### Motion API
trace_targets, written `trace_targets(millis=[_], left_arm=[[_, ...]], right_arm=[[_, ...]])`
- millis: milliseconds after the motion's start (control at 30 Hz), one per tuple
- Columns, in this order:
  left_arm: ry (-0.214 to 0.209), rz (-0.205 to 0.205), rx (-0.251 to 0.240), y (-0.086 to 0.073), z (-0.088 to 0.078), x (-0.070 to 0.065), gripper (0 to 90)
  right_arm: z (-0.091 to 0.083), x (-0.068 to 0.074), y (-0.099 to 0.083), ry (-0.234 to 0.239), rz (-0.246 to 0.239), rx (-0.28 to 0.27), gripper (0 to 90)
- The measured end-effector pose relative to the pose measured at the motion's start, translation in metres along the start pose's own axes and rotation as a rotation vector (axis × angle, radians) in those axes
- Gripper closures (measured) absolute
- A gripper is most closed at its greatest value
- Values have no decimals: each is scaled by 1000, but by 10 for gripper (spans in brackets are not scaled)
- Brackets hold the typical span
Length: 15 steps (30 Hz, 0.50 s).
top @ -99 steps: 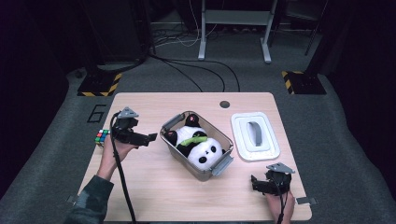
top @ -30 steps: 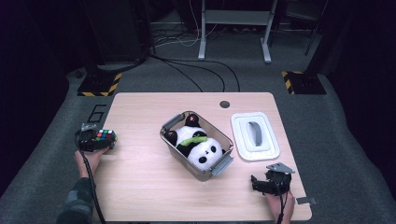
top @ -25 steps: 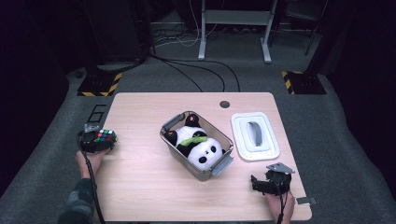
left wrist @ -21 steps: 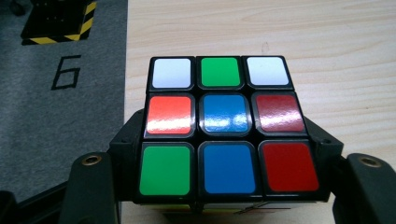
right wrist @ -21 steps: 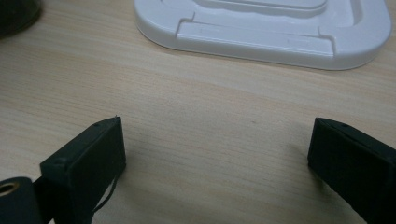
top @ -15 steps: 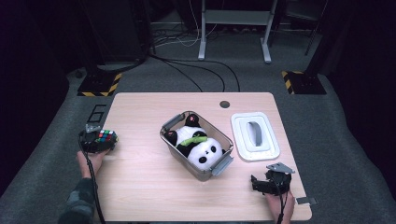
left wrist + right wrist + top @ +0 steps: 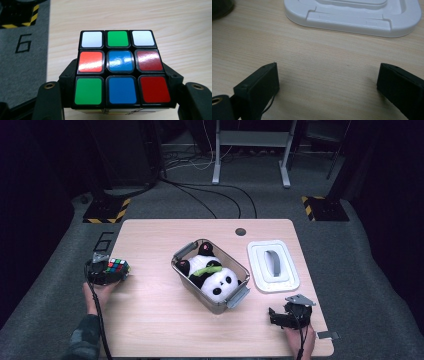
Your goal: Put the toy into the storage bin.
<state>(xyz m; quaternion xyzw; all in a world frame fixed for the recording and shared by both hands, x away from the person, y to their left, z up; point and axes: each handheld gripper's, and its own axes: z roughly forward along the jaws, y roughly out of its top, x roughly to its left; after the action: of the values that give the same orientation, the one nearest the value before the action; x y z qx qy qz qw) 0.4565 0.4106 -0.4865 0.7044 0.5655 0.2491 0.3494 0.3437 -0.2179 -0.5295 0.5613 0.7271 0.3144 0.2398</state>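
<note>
A scrambled colour cube (image 7: pixel 116 266) is at the table's left edge, and my left gripper (image 7: pixel 106 273) is shut on it. In the left gripper view the cube (image 7: pixel 117 67) sits between the two black jaws of the left gripper (image 7: pixel 120 78), which have just been closing and now press its sides. My right gripper (image 7: pixel 278 317) rests near the front right of the table. It stands open over bare wood in the right gripper view (image 7: pixel 327 80), with nothing between its jaws.
A clear bin (image 7: pixel 235 298) sits askew at mid-table with a panda plush (image 7: pixel 214 278) lying inside. Its white lid (image 7: pixel 273 265) lies flat to the right, just beyond the right gripper, and is seen again as the lid (image 7: pixel 352 12). A round grommet hole (image 7: pixel 240 231) is at the far edge.
Since the earliest frame the left gripper has drawn back from beside the bin to the cube and closed on it. Lately it shifted slightly with the cube. The right gripper has stayed put.
</note>
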Motion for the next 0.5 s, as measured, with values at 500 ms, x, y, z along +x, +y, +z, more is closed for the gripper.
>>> trace_targets(millis=[500], left_arm=[[-108, 154, -20, 24, -37, -53, 343]], right_arm=[[0, 0, 0, 0, -1, 0, 34]])
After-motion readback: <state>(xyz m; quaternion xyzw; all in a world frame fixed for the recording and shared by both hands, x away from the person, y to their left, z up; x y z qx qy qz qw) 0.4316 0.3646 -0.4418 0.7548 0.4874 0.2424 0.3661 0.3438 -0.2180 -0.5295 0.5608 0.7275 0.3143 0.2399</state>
